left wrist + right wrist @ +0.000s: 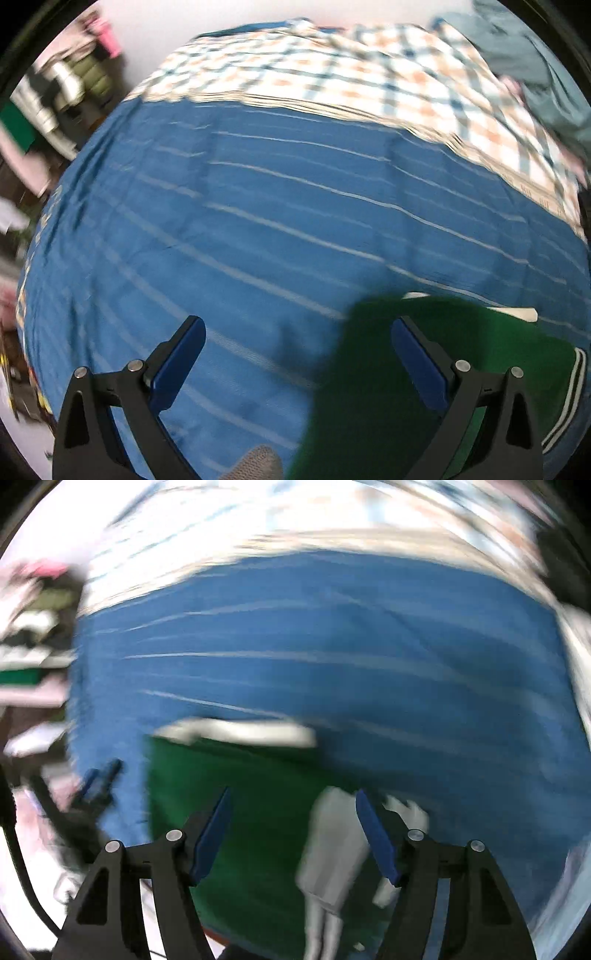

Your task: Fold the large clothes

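Gaping left gripper (297,328) | right gripper (293,801) | both empty over green garment (251,812)

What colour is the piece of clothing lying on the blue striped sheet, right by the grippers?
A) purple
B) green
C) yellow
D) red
B: the green garment lies on the blue striped sheet in both wrist views, with white stripes along one edge.

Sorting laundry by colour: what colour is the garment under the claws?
Dark green garment with white-striped trim, clearest in the left wrist view.
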The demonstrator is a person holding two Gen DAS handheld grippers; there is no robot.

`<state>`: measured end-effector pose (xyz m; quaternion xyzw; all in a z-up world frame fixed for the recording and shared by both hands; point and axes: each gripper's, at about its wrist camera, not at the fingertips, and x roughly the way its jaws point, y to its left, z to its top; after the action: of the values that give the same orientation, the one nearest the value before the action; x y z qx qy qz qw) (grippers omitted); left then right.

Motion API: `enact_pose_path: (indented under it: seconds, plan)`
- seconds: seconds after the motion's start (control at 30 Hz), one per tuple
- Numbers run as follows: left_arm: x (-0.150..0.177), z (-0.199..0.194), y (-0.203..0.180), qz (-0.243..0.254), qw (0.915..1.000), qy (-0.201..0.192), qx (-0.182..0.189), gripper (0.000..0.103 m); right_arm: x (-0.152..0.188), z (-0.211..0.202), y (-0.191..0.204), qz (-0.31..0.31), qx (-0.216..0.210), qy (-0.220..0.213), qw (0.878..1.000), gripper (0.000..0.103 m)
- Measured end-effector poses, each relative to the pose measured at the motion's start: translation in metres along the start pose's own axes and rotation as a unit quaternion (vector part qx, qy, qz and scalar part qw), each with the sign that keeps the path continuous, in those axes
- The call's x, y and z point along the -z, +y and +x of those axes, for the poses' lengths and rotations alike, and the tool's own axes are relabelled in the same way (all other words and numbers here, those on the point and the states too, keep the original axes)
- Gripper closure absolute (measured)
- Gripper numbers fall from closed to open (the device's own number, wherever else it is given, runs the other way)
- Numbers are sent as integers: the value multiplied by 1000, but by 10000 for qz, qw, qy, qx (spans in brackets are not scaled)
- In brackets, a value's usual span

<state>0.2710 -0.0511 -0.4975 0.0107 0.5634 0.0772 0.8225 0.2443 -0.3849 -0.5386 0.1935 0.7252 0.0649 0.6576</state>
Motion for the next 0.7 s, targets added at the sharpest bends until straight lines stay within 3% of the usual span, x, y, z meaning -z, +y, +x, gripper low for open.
enact_pose_path:
  seconds: [0.07,0.17,0.2,0.23,0.3,0.4,0.43,0.5,0.57,0.6,0.67,0.7]
  plan:
    - [-1,16,-23,433,9988,45,-229,0,18,12,-34,359,265,66,9990,32]
    - [-1,17,-29,679,9966,-153,-436,0,39,37,-45,605,-217,215,9977,33]
    - [-2,18,-28,686,9967,-142,-411,0,45,42,-51,785,-731,105,9942,48]
    - [-2,17,-26,673,9969,-125,-380,0,48,43,-52,858,-993,-39,9913,102]
    - [-1,16,-24,700,9970,-95,-318,0,52,32,-51,961,-981,-408,9897,100]
    - [-1,17,-28,844,9961,-84,-231,0,57,-7,-49,997,-409,-1242,9864,101]
    - [-2,19,-31,871,9959,-79,-210,0,57,-11,-56,1138,-275,-1319,9843,101]
    - [-2,21,-36,971,9947,-54,-339,0,54,7,-70,1321,-301,-1054,9851,101]
    - [-4,15,-33,1038,9937,-56,-419,0,52,41,-70,1318,-498,-522,9886,100]
    - [-3,10,-30,1013,9940,-79,-416,0,53,45,-72,1293,-602,-340,9892,92]
    - [1,-7,-16,881,9950,-206,-434,0,60,36,-67,1074,-568,-447,9916,55]
    - [3,-15,-10,803,9955,-253,-435,0,68,31,-65,959,-590,-601,9918,13]
